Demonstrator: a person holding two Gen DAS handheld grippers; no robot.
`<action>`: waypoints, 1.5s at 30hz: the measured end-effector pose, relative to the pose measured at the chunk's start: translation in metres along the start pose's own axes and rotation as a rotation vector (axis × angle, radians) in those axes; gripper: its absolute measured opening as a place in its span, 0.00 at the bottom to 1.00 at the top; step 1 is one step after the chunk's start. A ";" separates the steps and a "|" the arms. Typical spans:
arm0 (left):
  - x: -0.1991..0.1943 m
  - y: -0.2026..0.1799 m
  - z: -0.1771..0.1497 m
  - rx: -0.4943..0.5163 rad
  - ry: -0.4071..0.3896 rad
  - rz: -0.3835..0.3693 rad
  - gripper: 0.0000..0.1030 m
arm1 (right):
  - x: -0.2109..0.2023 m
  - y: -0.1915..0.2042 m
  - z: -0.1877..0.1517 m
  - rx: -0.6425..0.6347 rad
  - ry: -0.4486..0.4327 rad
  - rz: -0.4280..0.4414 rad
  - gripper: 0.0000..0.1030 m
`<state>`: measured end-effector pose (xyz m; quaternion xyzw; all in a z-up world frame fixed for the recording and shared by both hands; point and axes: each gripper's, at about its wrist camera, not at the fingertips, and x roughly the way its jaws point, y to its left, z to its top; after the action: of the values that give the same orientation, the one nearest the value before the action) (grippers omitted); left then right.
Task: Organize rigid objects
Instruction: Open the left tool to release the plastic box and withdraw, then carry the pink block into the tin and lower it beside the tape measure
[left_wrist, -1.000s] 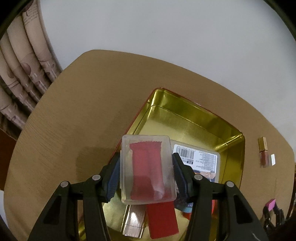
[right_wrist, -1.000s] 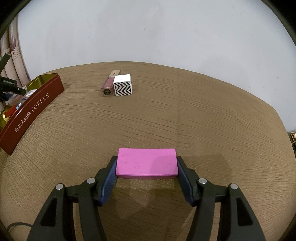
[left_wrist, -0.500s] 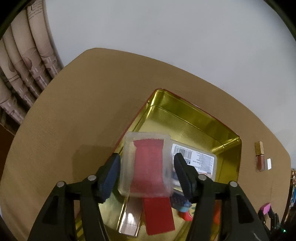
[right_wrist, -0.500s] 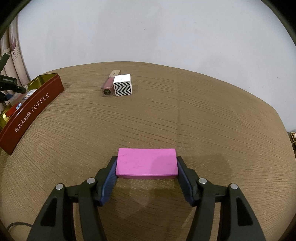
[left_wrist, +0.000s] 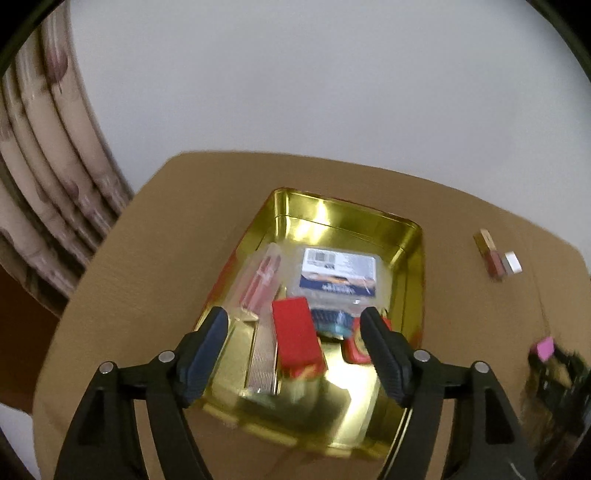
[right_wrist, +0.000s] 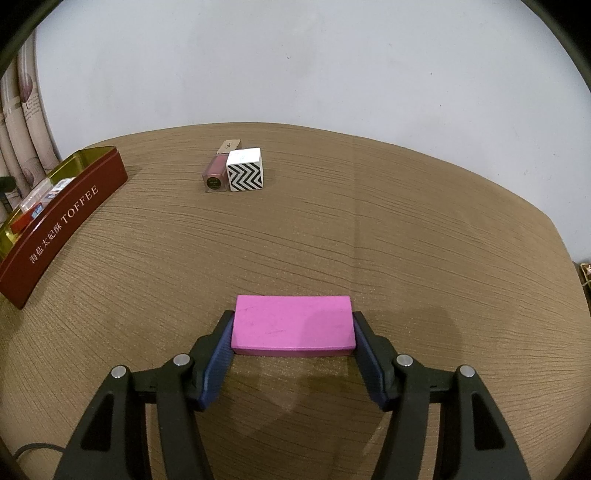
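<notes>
The left gripper was opening, empty, above the gold tin holding the clear case, while the right gripper clamped the pink block on the table, best lifted level toward that tin.

The left wrist view is smeared by motion blur: print on the labelled clear plastic box in the gold-lined rectangular tin cannot be read. A round red item is partly covered by the black two-finger left gripper, jaws opening. The tin's near end is cut off in the right wrist view.
</notes>
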<state>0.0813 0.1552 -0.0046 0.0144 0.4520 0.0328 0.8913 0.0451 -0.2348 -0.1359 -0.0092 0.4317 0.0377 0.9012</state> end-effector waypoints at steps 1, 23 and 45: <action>-0.005 -0.003 -0.005 0.017 -0.010 0.012 0.72 | 0.000 0.000 0.000 -0.001 0.000 -0.002 0.61; -0.027 0.046 -0.089 -0.118 -0.075 0.179 0.76 | -0.001 0.001 0.001 0.005 0.006 -0.009 0.61; -0.016 0.064 -0.091 -0.154 -0.004 0.204 0.82 | -0.032 0.121 0.045 -0.100 0.012 0.071 0.59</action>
<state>-0.0050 0.2171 -0.0419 -0.0079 0.4427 0.1578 0.8826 0.0507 -0.1138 -0.0811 -0.0390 0.4349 0.0912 0.8950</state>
